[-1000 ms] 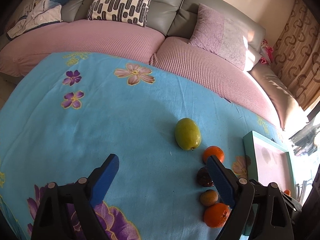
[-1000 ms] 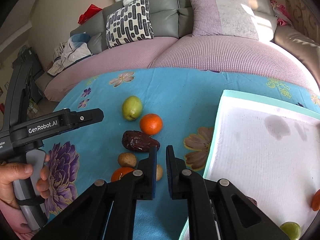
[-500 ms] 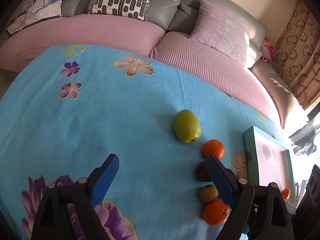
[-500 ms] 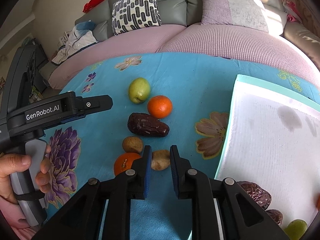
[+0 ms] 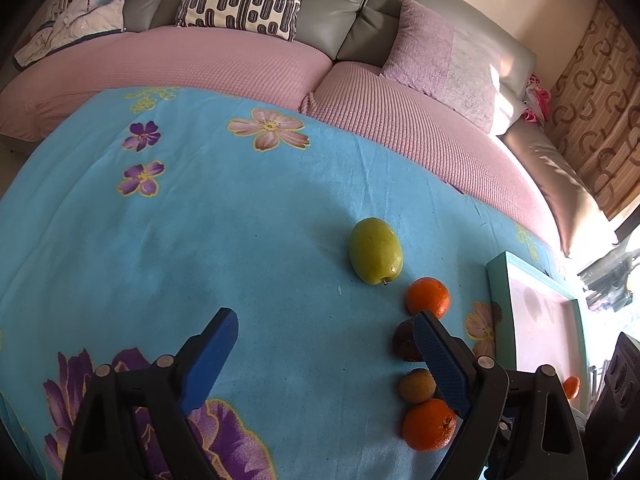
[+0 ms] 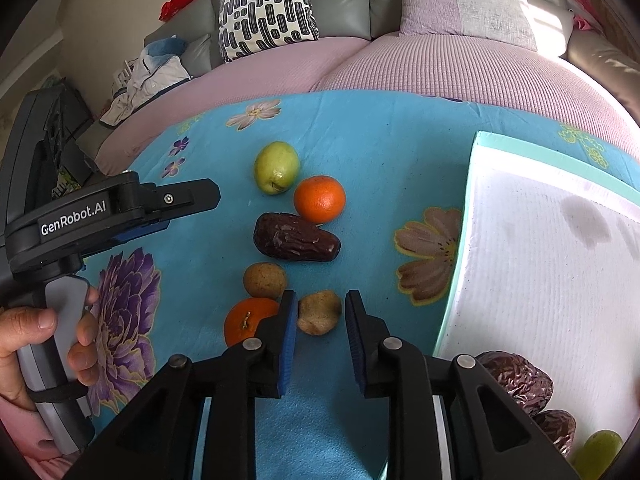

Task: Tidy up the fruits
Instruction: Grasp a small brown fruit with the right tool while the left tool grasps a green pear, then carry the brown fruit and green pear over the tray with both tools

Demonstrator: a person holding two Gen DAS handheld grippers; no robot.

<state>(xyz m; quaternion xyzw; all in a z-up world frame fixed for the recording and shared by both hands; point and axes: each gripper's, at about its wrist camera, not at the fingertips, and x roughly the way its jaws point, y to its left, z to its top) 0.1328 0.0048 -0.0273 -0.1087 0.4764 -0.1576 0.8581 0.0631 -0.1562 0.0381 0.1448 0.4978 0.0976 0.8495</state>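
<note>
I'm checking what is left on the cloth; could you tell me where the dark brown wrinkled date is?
In the right wrist view the dark brown wrinkled date lies mid-cloth, just below the round orange tangerine and above the small tan round fruit.

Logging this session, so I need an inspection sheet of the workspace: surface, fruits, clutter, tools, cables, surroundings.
Surface: blue floral cloth.
Job's things: green fruit, orange, date, two small brown fruits, second orange on the cloth; tray holds dates.
Clutter: nothing seen.
Tools: right tool open around one brown fruit; left tool open, empty.
Cables: nothing seen.
Surroundings: sofa, cushions, clothes.
</note>
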